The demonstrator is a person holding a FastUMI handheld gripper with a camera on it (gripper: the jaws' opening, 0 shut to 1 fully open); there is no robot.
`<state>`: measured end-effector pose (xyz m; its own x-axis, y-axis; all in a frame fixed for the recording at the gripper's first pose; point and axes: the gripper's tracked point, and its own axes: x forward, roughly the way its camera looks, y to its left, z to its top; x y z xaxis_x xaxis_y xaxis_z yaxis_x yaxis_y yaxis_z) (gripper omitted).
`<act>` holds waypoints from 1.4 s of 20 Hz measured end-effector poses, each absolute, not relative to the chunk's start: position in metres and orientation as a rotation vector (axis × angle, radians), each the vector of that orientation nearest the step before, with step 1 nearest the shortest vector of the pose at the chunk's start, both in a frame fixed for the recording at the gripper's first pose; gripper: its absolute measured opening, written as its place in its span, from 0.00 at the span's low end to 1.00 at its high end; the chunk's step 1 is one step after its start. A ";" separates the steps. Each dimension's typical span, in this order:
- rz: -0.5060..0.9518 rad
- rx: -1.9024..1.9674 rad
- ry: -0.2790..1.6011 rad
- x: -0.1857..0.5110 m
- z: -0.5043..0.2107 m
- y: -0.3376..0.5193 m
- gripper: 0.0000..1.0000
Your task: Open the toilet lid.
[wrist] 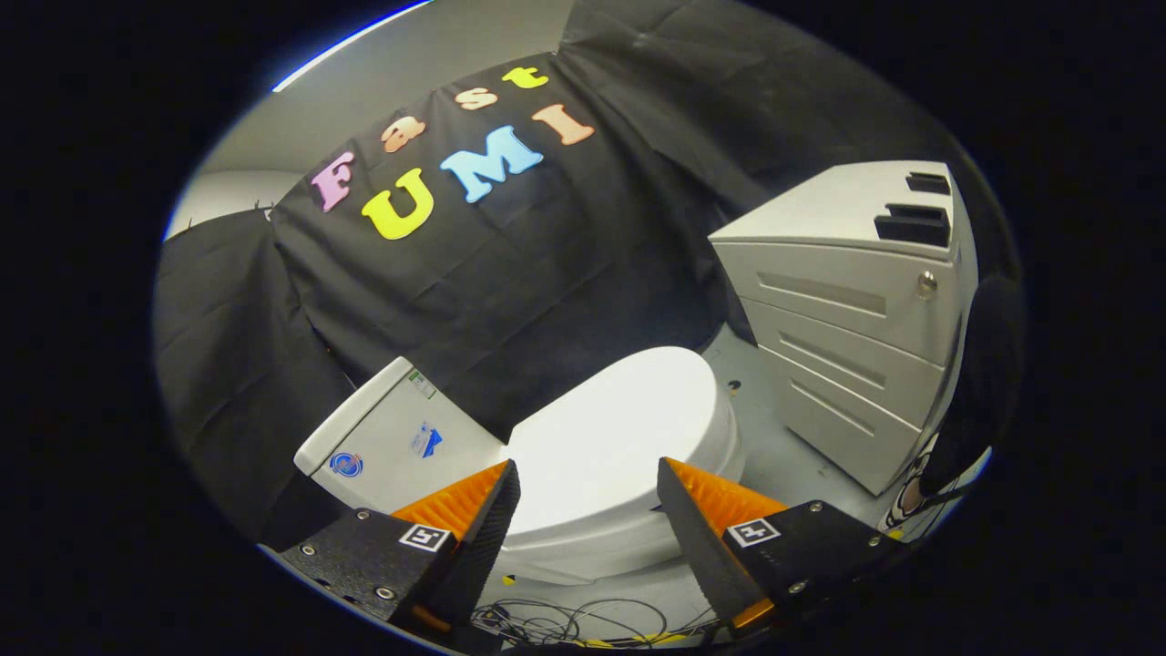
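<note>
White plastic is glaring under the light: from the gripper view we are looking down on the closed toilet lid (610,428), its near side lying between and just beyond our fingers. Our gripper (588,501) is gaping wide, holding nothing. We should be aiming under the lid's front rim, by the drawer cabinet (847,319), then lifting toward the tank (392,442).
</note>
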<state>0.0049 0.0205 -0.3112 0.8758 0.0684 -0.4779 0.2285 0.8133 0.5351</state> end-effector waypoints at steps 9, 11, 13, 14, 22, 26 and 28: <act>-0.266 0.949 0.576 -0.005 -0.406 -0.018 0.94; -0.295 1.016 0.595 -0.009 -0.429 -0.021 0.94; -0.306 1.055 0.617 -0.004 -0.449 -0.020 0.94; -0.299 1.074 0.618 0.000 -0.454 -0.019 0.94; -0.262 1.220 0.594 0.023 -0.488 -0.005 0.82; -0.239 1.249 0.551 0.034 -0.486 -0.002 0.66; -0.225 1.261 0.524 0.038 -0.482 -0.002 0.59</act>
<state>0.0379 -0.0016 -0.4821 0.8617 0.1211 -0.4928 0.4410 0.3021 0.8452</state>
